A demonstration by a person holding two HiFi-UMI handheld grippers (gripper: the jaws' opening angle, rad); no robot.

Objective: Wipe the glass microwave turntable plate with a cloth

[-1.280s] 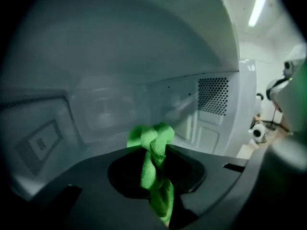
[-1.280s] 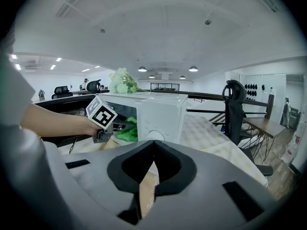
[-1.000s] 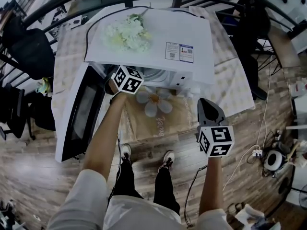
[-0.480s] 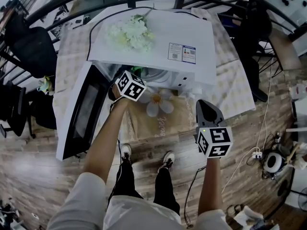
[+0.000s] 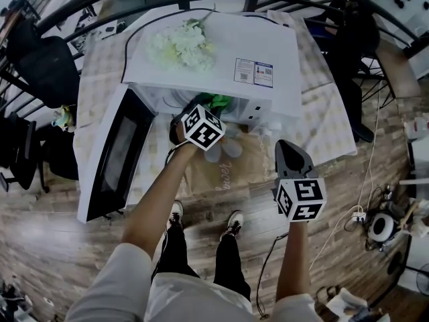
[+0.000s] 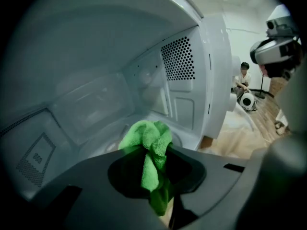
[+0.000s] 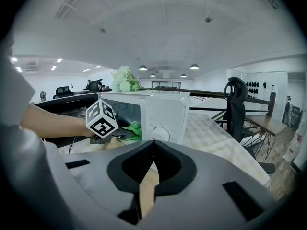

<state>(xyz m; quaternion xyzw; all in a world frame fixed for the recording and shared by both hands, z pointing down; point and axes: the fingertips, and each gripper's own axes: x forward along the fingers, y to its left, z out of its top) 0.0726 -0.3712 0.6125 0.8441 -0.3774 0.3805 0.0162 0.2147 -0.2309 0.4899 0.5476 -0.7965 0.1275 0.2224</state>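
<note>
Wood-plank floor (image 5: 67, 260), black office chairs (image 5: 41, 72) — round ceiling lights (image 7: 194, 67), white walls.

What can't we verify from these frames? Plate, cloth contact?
- Turntable plate: in head view the microwave roof covers the cavity; in left gripper view the green cloth and left gripper block most of the floor.
- Cloth-to-plate contact: hidden the same way.
- Right gripper view: cavity too small, partly behind the left gripper.

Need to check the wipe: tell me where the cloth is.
Left gripper view: the green cloth is pinched in the left gripper, just inside the open microwave.
</note>
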